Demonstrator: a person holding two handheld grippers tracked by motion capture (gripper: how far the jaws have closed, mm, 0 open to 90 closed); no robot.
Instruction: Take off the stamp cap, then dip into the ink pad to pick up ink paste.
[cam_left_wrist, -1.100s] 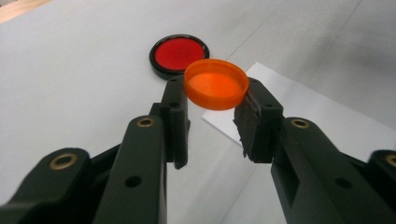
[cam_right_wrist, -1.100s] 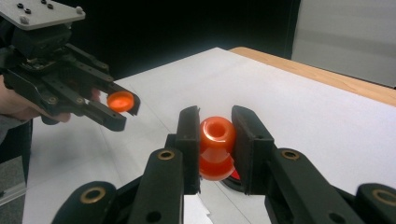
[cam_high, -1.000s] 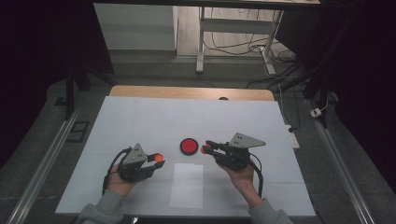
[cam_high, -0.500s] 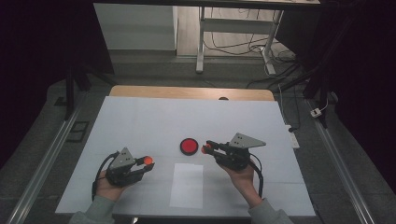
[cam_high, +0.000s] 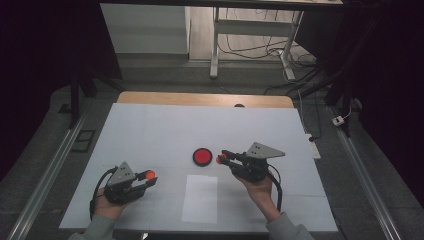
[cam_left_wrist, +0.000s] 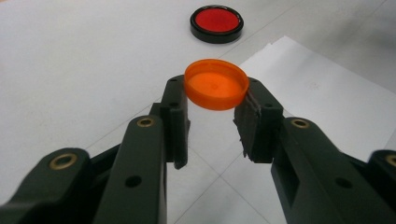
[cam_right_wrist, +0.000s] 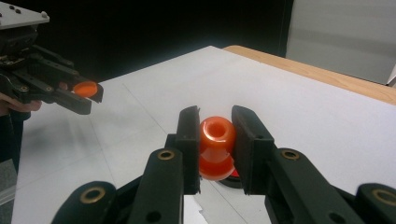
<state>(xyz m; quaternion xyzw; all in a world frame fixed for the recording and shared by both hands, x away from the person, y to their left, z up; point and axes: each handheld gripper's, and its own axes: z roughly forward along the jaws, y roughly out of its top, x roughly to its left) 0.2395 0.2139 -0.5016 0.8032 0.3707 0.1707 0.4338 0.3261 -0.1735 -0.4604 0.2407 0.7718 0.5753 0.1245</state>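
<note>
Fingers (cam_left_wrist: 176, 112) of the left gripper (cam_left_wrist: 212, 100) closed on an orange cap (cam_left_wrist: 215, 84), pinched by its rim, hollow side up, held off the table. Seen from above at the near left, close to the table's front edge, with the hand (cam_high: 107, 207) behind it. Well apart from the other gripper.

Fingers (cam_right_wrist: 189, 135) of the right gripper (cam_right_wrist: 215, 128) clamped on the neck of a small orange bottle (cam_right_wrist: 216, 140), open mouth turned toward the camera, no cap on it. Held near the middle of the table, just beside the rim of a red disc (cam_high: 202, 156) with a black edge. Cannot tell whether bottle and disc touch.

Between the two hands, flat on the table (cam_high: 150, 130): a sheet of white paper (cam_high: 200, 200), nothing on it. Farther back, bare white cover, then a strip of wood (cam_high: 200, 99) along the far edge.

Judging by how things lie: cap and bottle parted, one in each gripper, so the opening step looks done. Left to do, most likely: set both pieces down, the bottle perhaps on or by the disc, the cap perhaps on the paper or the bare cover at the left. Could equally be the start of a re-capping, in which case cap and mouth yet to be brought together and lined up.
</note>
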